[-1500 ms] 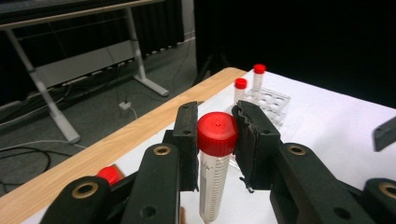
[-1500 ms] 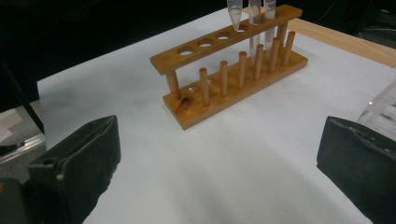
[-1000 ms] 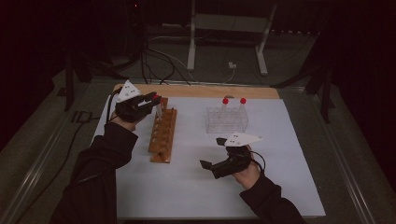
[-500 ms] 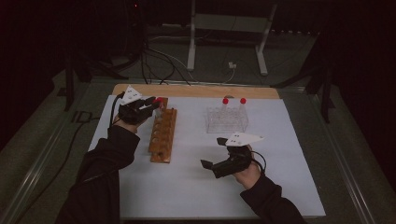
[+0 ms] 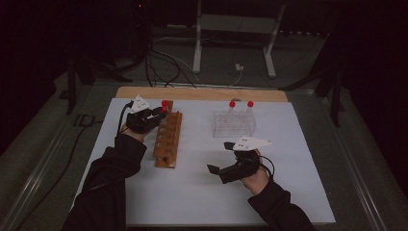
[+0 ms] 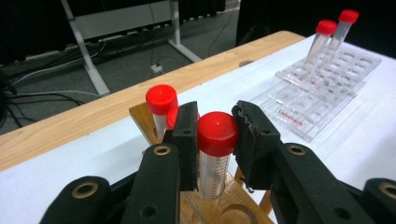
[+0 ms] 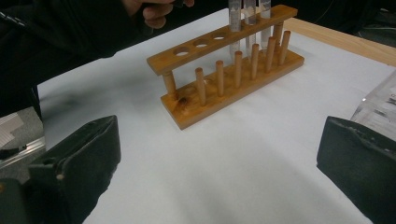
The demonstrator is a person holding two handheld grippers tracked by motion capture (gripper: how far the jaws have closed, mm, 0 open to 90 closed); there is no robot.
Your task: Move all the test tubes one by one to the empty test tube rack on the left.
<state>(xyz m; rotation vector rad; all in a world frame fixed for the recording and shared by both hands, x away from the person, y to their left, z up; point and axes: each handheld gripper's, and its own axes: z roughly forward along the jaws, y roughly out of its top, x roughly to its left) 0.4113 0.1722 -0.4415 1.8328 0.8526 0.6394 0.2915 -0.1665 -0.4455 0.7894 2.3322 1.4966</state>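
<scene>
Three red-capped tubes stand at the far end of the wooden rack point(image 5: 168, 139), and the nearest of them, the gripped tube point(image 6: 215, 154), sits between the pads of the left gripper point(image 6: 215, 135); the two black jaws press against its red cap from either side, pinching it, with the tube upright and its lower part going down into a hole of the rack's top board; just behind it in the left gripper view stand a second tube point(image 6: 161, 106) and a third tube point(image 6: 173, 117), mostly hidden by the jaw; in the high view the left gripper point(image 5: 159, 112) lies over the far end of the rack, the hand just left of it; the nearer holes of the rack stand empty, as the right gripper view shows, with a row of pegs along the rack's point(image 7: 224, 60) near side; the right gripper point(image 5: 219, 169) hangs over the white table cover point(image 5: 202, 197), well apart from the rack on its right and nearer the person, its jaws spread wide with nothing between them; in its own view the two pads stand at the left and right edges of the picture; the clear rack point(image 5: 234, 123) lies to the right of the wooden rack, well apart from it, holding two more red-capped tubes point(image 5: 240, 107) at its far side
</scene>
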